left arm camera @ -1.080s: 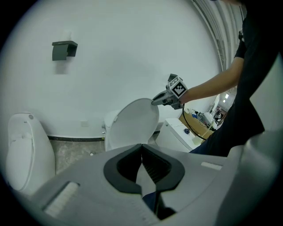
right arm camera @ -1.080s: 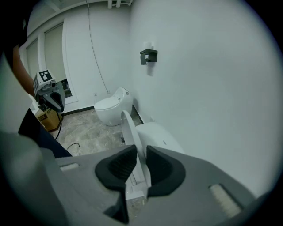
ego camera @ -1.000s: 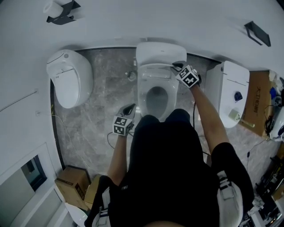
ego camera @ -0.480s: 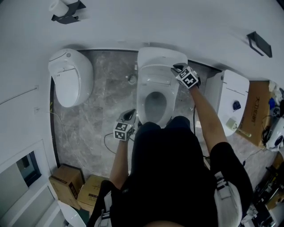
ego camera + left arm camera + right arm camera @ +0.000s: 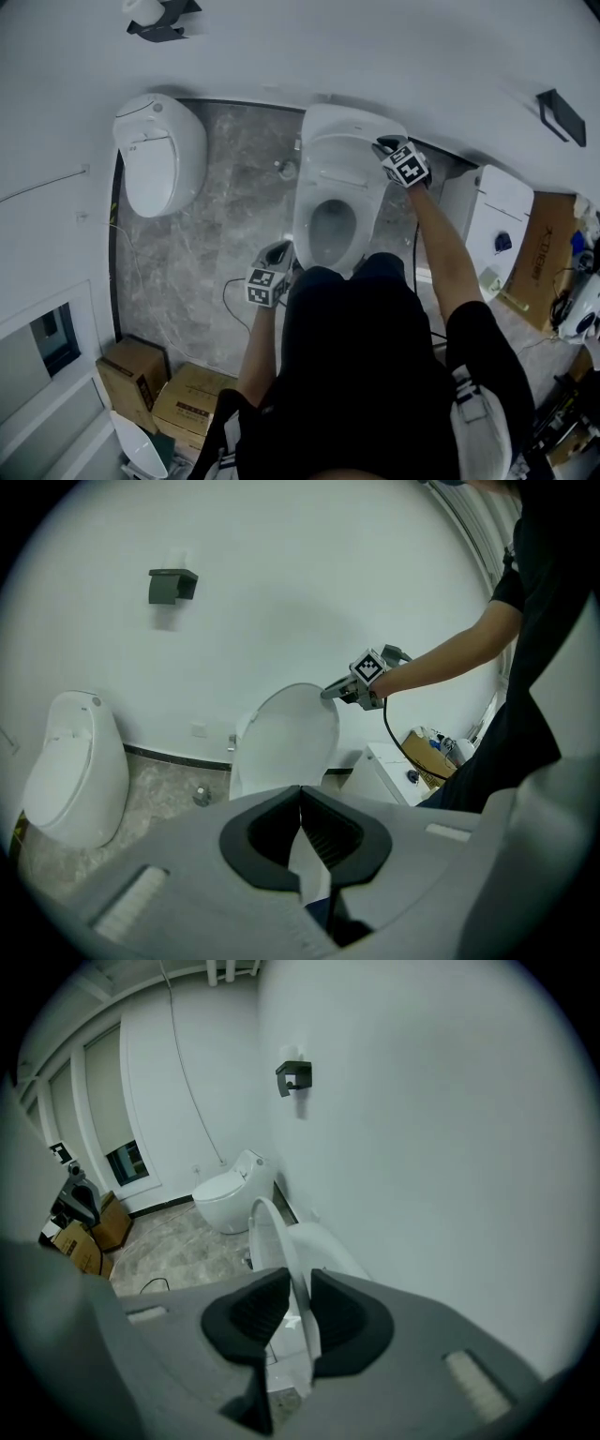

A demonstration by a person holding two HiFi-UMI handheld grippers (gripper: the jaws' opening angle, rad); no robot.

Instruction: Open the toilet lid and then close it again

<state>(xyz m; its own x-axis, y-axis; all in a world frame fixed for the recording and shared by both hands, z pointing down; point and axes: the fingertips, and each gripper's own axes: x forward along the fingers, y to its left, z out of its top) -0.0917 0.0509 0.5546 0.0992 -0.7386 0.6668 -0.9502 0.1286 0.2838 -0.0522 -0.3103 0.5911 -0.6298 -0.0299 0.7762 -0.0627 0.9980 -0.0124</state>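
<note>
The white oval plastic toilet lid (image 5: 349, 127) stood raised almost upright at the rear edge of the white ceramic toilet (image 5: 303, 221), close to the wall. The right gripper (image 5: 382, 143) was clamped on the lid's upper rim. The left gripper (image 5: 278, 251), clenched on nothing, hung beside the bowl's front edge. Opening looked essentially done; lowering the lid was left to do.

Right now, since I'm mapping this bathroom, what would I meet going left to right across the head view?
Closed toilet → left gripper → open toilet, its lid gripped by the right gripper → boxy white unit → brown cardboard box.
</note>
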